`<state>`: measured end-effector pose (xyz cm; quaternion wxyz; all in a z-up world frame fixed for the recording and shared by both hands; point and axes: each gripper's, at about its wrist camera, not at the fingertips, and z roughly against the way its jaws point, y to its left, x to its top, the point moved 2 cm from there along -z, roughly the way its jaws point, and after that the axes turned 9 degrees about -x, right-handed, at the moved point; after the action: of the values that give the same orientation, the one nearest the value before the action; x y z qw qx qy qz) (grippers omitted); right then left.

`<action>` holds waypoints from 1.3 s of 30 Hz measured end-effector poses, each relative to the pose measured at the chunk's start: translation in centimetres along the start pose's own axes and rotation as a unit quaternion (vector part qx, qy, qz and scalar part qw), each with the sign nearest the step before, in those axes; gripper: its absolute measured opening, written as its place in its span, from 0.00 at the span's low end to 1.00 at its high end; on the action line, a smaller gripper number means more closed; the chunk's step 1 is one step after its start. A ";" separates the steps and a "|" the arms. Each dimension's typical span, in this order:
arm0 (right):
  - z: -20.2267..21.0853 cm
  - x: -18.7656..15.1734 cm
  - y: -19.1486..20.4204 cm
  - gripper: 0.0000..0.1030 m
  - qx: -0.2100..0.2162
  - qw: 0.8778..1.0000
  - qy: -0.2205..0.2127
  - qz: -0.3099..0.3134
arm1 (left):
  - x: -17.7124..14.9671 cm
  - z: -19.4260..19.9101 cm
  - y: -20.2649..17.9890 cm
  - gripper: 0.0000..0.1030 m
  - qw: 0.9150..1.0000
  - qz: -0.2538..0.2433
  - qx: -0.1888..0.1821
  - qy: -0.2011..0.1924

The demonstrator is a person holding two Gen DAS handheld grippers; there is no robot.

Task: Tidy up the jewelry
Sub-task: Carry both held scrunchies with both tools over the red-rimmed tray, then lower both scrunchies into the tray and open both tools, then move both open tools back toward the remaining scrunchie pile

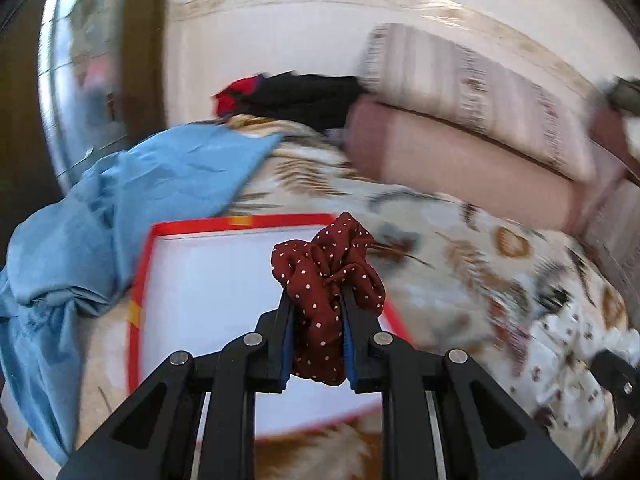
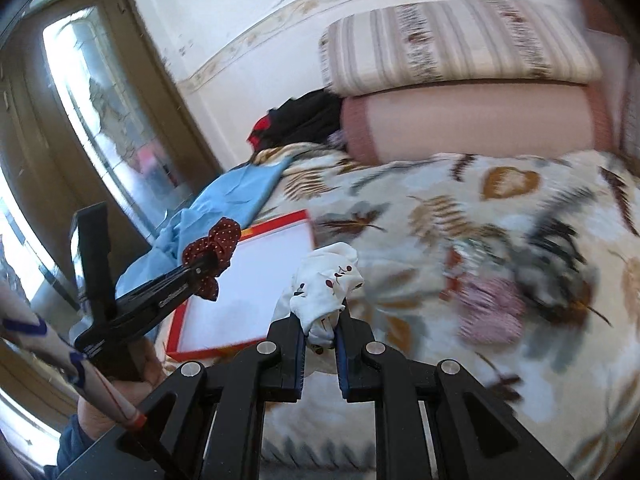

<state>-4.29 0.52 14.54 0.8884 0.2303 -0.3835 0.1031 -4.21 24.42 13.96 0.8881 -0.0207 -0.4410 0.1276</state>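
The left tongs (image 1: 318, 312) clamp a maroon dotted scrunchie (image 1: 328, 276), which hangs over the red-rimmed box (image 1: 138, 280) on the bed (image 1: 460, 248); the box's white floor lies at 11 o'clock, its long axis running away. The right tongs (image 2: 322, 320) clamp a white scrunchie (image 2: 326, 280); the box sits at 10 o'clock, farther off. The left arm is nearer.
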 end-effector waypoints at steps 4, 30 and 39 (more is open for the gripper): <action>-4.8 2.6 3.4 0.13 0.019 0.999 0.022 0.014 | 1.9 -2.6 4.9 0.19 0.999 0.024 0.042 0.013; -29.6 7.4 12.1 0.36 0.050 0.991 0.125 -0.018 | 1.5 -10.7 14.9 0.60 0.984 0.122 0.106 0.079; -26.6 7.3 9.6 0.73 0.009 0.995 0.093 -0.018 | 1.5 -10.0 14.0 0.71 0.985 0.105 0.121 0.067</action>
<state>14.12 21.97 7.09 0.9200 0.2342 -0.2937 0.1117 1.64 39.07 6.91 0.8933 0.0325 -0.3571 0.2711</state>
